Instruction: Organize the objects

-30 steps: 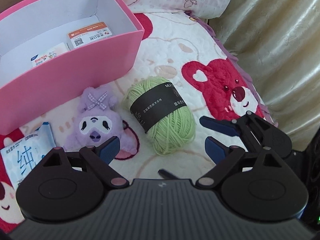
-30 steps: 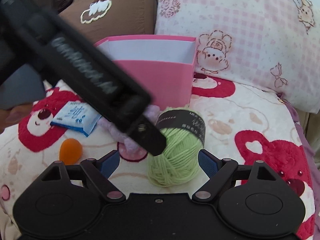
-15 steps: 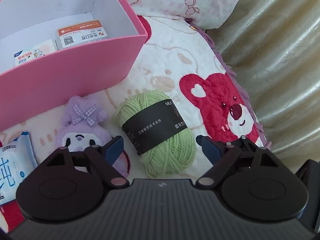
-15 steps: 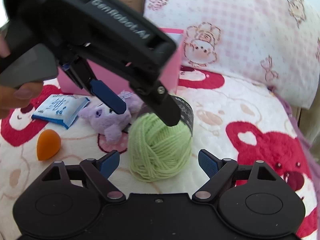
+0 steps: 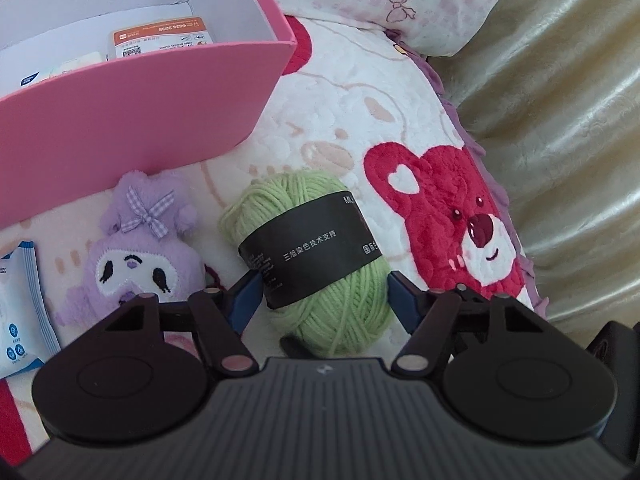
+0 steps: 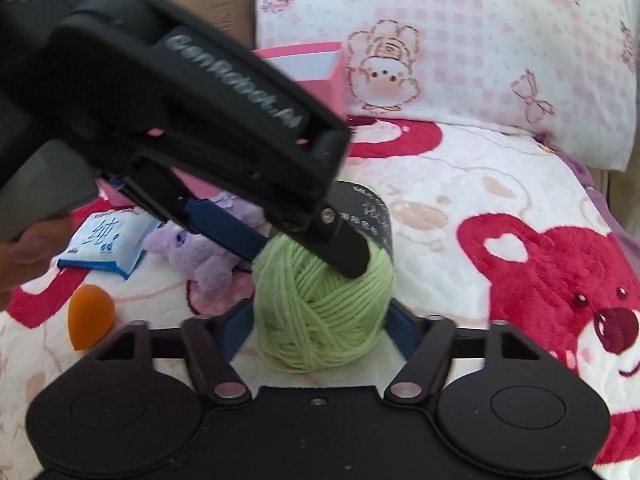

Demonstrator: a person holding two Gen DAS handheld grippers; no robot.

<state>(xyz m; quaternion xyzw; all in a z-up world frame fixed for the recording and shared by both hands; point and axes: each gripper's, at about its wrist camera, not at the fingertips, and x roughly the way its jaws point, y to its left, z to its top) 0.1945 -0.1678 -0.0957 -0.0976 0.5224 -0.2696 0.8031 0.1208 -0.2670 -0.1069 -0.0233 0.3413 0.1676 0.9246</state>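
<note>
Two views, both grippers on one target.
Left wrist view, target: green yarn ball (image 5: pixel 316 264) sat on the bear-print blanket (image 5: pixel 360 92), right of the purple plush (image 5: pixel 136 248) and near the pink box (image 5: pixel 132 120).
Left wrist view, fingers: left gripper (image 5: pixel 320 300) had the ball between its blue pads (image 5: pixel 246 298), jaws closing; left pad looked at the black label band, right pad just beside the wool, so firm contact could not be told.
Left wrist view, container: pink box open at far left, held an orange-topped card packet (image 5: pixel 160 38) and a second white packet (image 5: pixel 56 70), rest of the floor hidden.
Left wrist view, extras: blue-white tissue pack (image 5: pixel 18 304) at left edge.
Right wrist view, target: same ball, centre near.
Right wrist view, fingers: right gripper (image 6: pixel 318 330) straddled the ball low down, jaws closing, pads about touching the wool; grip not confirmed. Other gripper crossed above from the left.
Right wrist view, extras: orange sponge (image 6: pixel 90 316) at near left.
Handling guess: light, soft, squashy, not fragile; strands could snag or unwind. Best hold probably across the middle at the paper band.
</note>
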